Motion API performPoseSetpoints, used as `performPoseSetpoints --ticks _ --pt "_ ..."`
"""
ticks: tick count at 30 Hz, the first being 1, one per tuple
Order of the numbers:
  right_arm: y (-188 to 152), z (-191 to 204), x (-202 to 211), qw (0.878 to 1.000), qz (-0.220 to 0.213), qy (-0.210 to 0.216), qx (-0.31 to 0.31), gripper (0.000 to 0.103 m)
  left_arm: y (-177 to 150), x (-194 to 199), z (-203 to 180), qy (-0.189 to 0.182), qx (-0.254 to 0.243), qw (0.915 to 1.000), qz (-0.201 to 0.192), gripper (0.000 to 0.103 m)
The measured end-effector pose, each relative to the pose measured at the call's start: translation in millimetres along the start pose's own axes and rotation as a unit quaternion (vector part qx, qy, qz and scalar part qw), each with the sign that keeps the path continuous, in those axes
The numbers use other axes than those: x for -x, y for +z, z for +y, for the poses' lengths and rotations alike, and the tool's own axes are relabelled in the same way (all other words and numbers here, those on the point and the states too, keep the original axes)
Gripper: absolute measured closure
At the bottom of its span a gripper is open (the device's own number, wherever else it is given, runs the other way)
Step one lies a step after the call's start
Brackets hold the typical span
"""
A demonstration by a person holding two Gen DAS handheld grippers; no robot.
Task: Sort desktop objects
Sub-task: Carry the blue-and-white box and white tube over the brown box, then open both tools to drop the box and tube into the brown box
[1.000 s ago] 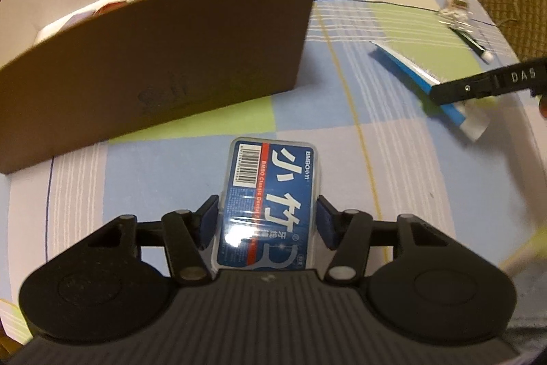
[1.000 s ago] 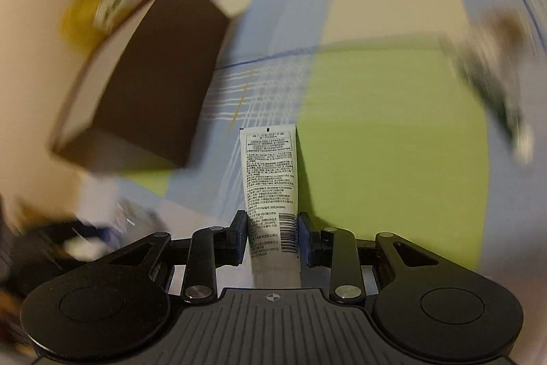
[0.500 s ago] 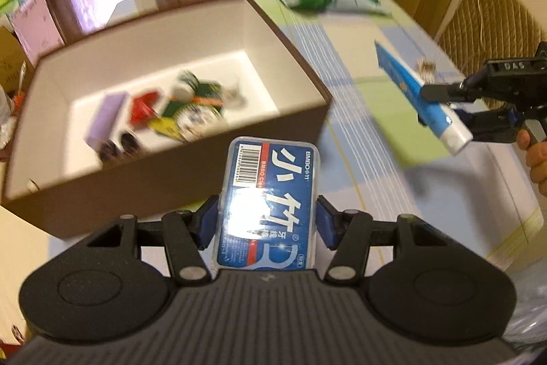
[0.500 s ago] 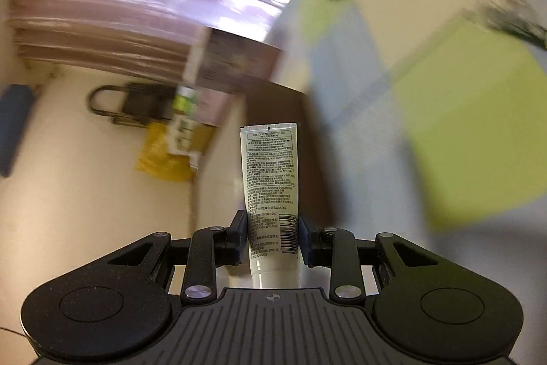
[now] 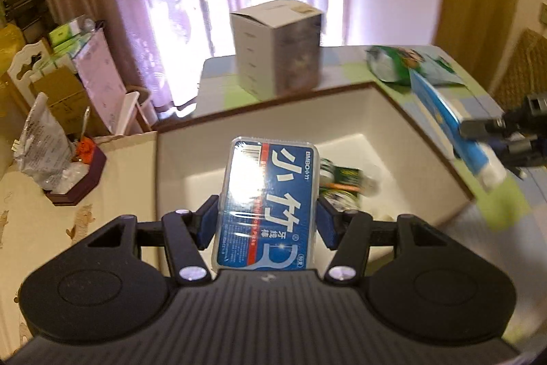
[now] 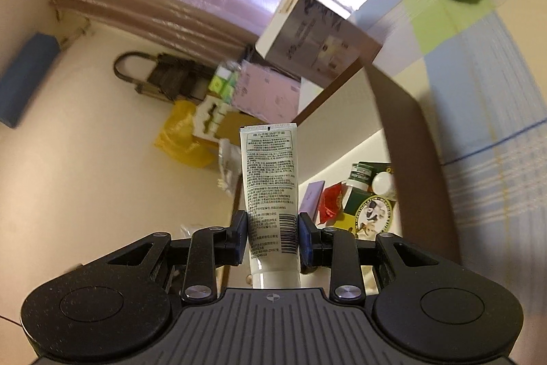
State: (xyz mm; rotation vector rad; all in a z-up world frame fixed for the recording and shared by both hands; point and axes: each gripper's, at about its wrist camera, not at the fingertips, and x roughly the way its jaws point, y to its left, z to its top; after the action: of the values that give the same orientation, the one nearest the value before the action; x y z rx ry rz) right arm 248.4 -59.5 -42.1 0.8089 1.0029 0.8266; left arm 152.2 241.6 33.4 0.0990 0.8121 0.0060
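- Your left gripper (image 5: 267, 221) is clamped partway closed on the flat clear plastic floss-pick case with the blue label (image 5: 268, 204), blue pads pressing both long sides. A second ago that case hung just above the checked tablecloth in front of the box wall; now it hangs over the open box.
- Your right gripper (image 6: 272, 236) is closed narrowly on the white squeeze tube with small black print (image 6: 270, 190), gripped near its cap end with the crimped end pointing away. A second ago it was low over the green square of cloth; now it sits at the box's near rim, seen from the left as a blue-fronted tube (image 5: 451, 122).
- Just beyond both loads lies the brown cardboard box with the white inside (image 5: 403, 122). Its floor already holds a green-labelled bottle (image 6: 364, 175), a red sachet (image 6: 331, 200) and a lilac flat packet (image 6: 312, 195).
- Both carries look nearly finished; what remains, I judge, is lowering and letting go, one hand at a time so they do not collide.
- Farther off on the table stand a grey-white carton (image 5: 277, 47) and a green snack bag (image 5: 393, 64), untouched.
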Motion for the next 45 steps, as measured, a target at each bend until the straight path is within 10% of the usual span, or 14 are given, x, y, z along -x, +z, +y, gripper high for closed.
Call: performPoseSetpoints --ticks 21,40,43,45 --pt "-7.4 -4.8 -142.0 0.968 0.151 -0.198 0.044 0.070 -11.7 -129.9 25.0 -0.012 -0.046 0.9845 0.169 0.050" --pt "-13.2 -4.7 -154.9 0.959 0.156 -0.234 0.032 0.069 2.3 -125.5 24.5 0.009 -0.043 0.9859 0.162 0.045" --pt "-15.9 -0.7 -157.6 0.957 0.166 -0.232 0.040 0.031 6.1 -123.9 26.7 0.004 -0.035 0.9871 0.156 0.045" --pt "-17.1 5.4 -156.4 0.959 0.160 -0.228 0.057 0.024 7.3 -124.1 27.4 0.002 -0.031 0.9874 0.155 0.045"
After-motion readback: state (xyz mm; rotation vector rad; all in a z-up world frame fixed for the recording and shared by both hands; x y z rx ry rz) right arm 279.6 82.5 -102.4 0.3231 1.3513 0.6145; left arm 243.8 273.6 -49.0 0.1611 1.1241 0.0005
